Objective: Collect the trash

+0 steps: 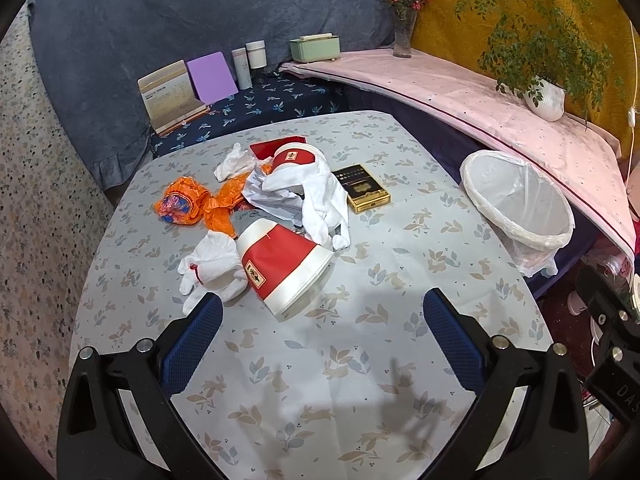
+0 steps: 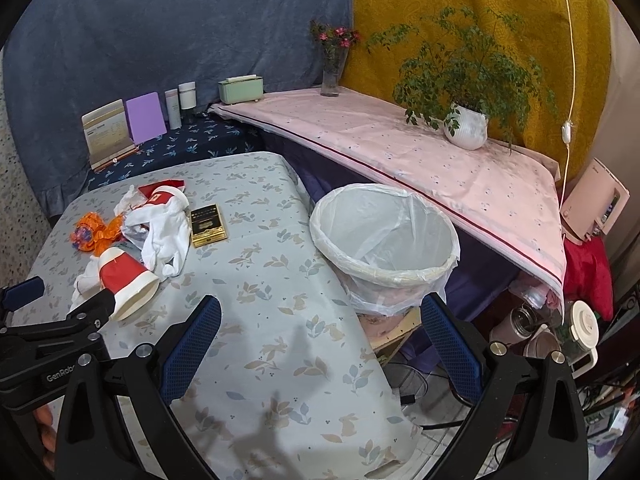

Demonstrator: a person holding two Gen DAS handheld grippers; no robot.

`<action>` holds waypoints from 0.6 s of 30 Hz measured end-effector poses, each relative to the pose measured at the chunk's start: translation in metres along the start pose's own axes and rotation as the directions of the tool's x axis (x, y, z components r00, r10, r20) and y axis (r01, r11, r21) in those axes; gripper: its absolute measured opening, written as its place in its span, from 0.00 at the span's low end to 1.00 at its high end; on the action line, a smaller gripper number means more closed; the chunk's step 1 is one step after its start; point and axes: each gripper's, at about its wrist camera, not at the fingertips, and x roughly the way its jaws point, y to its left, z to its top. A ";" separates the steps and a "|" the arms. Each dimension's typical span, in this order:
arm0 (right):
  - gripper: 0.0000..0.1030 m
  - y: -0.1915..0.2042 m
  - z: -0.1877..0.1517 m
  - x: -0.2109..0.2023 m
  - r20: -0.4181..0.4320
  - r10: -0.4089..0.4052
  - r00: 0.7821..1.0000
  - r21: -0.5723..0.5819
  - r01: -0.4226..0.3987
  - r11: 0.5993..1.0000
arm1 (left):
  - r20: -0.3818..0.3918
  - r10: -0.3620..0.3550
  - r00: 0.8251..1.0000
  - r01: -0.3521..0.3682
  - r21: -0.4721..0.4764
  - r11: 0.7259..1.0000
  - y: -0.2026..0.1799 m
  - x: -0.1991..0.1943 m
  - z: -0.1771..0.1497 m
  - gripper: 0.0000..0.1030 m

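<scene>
Trash heap on table (image 1: 360,360), left to right: orange wrapper (image 1: 188,202), crumpled white tissue (image 1: 212,268), red-and-white paper cup (image 1: 286,268) on its side, second cup (image 1: 296,158) behind, white cloth (image 1: 320,204), gold-black cigarette box (image 1: 362,188). Lined bin (image 2: 384,240) just beyond table's right edge. Left tool (image 1: 322,316) released, jaws wide, hovering near fallen cup. Right tool (image 2: 320,316) released, holding nothing, near bin.

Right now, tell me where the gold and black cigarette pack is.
The cigarette pack lies flat on the table, just right of the white cloth in the trash pile, between the pile and the bin beyond the table's right edge.
</scene>
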 end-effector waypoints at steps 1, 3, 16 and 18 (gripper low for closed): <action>0.93 -0.001 0.000 0.000 0.000 -0.001 1.000 0.002 0.001 1.000 | 0.001 -0.001 1.000 0.001 0.001 1.000 0.000 0.000 0.000 0.93; 0.93 -0.001 0.001 0.000 0.002 -0.003 1.000 0.000 0.003 1.000 | 0.002 -0.004 1.000 0.004 0.003 1.000 -0.001 0.000 0.001 0.93; 0.93 0.000 0.010 0.004 0.022 -0.036 0.999 -0.002 0.036 0.999 | -0.006 -0.027 1.000 0.027 0.000 1.000 0.005 0.007 0.008 0.93; 0.93 0.002 0.012 0.007 0.022 -0.045 0.999 -0.009 0.045 0.999 | -0.007 -0.026 1.000 0.026 0.000 1.000 0.008 0.010 0.008 0.93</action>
